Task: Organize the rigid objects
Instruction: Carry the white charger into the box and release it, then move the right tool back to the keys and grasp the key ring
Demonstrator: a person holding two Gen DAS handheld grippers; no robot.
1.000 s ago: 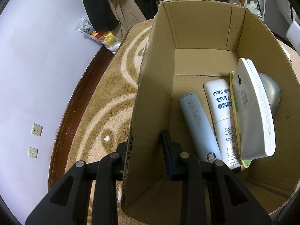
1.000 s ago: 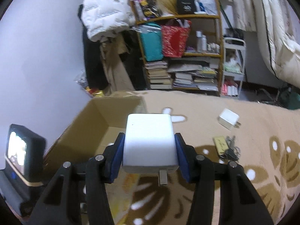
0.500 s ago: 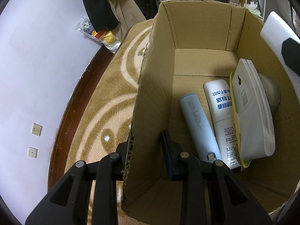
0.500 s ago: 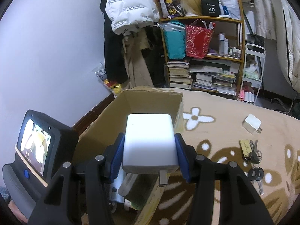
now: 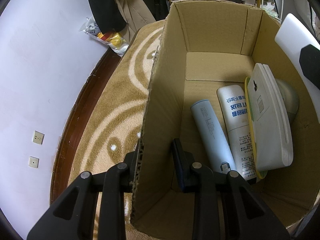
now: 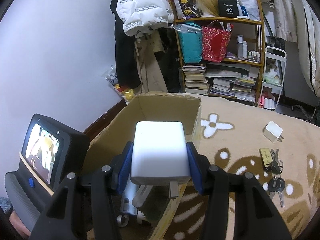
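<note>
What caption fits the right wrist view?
Right gripper holds a white charger above the open cardboard box; keys lie on the carpet.

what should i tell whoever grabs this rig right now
Left gripper: clamped on the near wall of the cardboard box, one finger outside, one inside, steadying it.
Right gripper: shut on a white charger block, held over the box opening.
In the box: light blue power bank, white tube, white case on a green-edged item, grey rounded item.
On the rug: a second white charger and a key bunch.
Left: release the block into the box, then fetch those two.
</note>
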